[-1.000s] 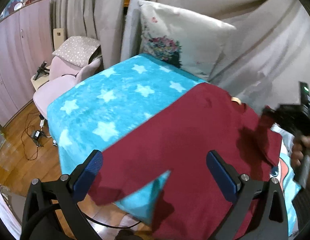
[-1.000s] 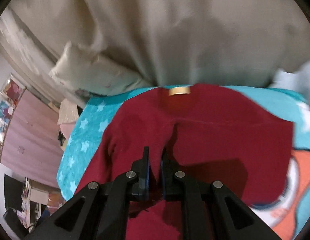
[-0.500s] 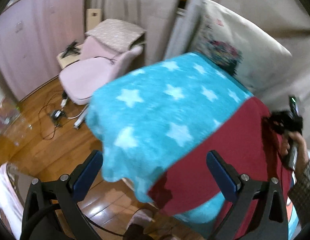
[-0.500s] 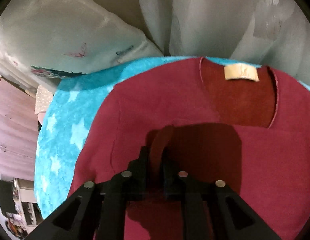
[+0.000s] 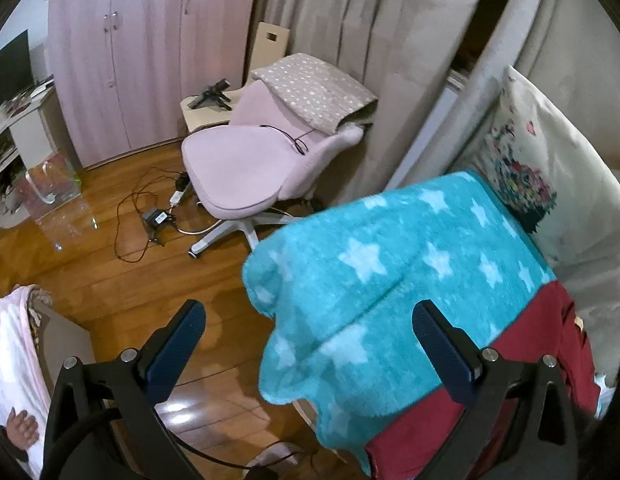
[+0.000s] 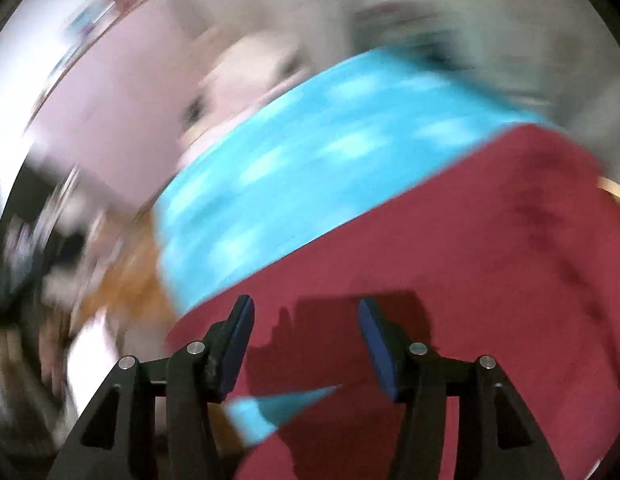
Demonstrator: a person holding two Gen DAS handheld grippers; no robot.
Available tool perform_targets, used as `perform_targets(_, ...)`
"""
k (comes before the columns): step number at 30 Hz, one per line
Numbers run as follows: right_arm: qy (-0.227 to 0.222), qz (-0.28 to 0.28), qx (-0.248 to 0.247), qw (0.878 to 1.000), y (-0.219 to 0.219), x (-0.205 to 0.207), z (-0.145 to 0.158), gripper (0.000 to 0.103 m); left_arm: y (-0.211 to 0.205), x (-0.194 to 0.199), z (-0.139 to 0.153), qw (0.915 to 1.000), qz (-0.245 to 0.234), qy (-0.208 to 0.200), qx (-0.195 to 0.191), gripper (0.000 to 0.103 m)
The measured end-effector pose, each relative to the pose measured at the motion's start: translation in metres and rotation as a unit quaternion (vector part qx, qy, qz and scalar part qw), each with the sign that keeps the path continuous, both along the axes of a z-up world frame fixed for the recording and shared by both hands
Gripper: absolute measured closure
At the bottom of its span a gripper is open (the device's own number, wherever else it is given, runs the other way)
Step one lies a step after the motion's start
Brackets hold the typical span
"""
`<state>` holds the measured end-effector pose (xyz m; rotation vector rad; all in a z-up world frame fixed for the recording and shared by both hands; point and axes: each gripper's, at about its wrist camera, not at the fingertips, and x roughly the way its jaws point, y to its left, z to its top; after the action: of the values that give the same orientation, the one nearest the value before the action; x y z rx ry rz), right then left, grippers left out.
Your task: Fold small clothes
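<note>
Garment (image 6: 450,264): dark red, lying spread on the blanket; in the left wrist view it is showing only at the lower right (image 5: 550,364), past the blanket's star-printed part.
Label (image 6: 614,192): a tan tab at the garment's edge, sitting at the far right of the right wrist view, blurred.
Blanket (image 5: 390,272): turquoise with white stars, draping over a corner and hanging down toward the floor; a small wedge of it (image 6: 278,404) is peeking through between red cloth near the right claw.
Left gripper (image 5: 310,344): jaws standing wide apart, nothing between the blue pads; it is pointing down over the blanket's hanging corner and the floor, not touching the garment.
Right gripper (image 6: 306,340): jaws opening, now parted with only flat red cloth seen beyond them; the pads are pressing on nothing. Its shadow is falling on the garment just ahead.
Right view: smearing heavily, so the room behind is not readable.
Pillow (image 5: 550,168): white with a flower print, leaning against the curtain at the blanket's far edge.
Chair (image 5: 250,168): pink, standing on the wood floor (image 5: 110,280) beyond the blanket, with a dotted cloth (image 5: 314,92) draped over its back.
Wardrobe (image 5: 142,48): pink doors, standing behind the chair.
Cables (image 5: 150,208): lying loose on the floor beside the chair's base.
</note>
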<state>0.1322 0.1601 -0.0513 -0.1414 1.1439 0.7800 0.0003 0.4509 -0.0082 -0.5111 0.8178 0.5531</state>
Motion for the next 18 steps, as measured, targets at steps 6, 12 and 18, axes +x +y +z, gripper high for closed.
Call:
perform_targets(6, -0.059, 0.186, -0.062, 0.979, 0.095, -0.089, -0.039, 0.038, 0.007, -0.006, -0.003, 1.0000, 0.001, 0.006, -0.003, 0.000)
perform_targets(12, -0.174, 0.238, -0.140, 0.945, 0.132, -0.126, -0.073, 0.036, 0.016, -0.011, -0.003, 1.0000, 0.002, 0.008, 0.005, 0.000)
perform_targets(18, -0.136, 0.205, -0.128, 0.961, 0.131, -0.111, -0.066, 0.099, 0.022, -0.003, -0.001, 1.0000, 0.000, -0.003, 0.001, 0.000)
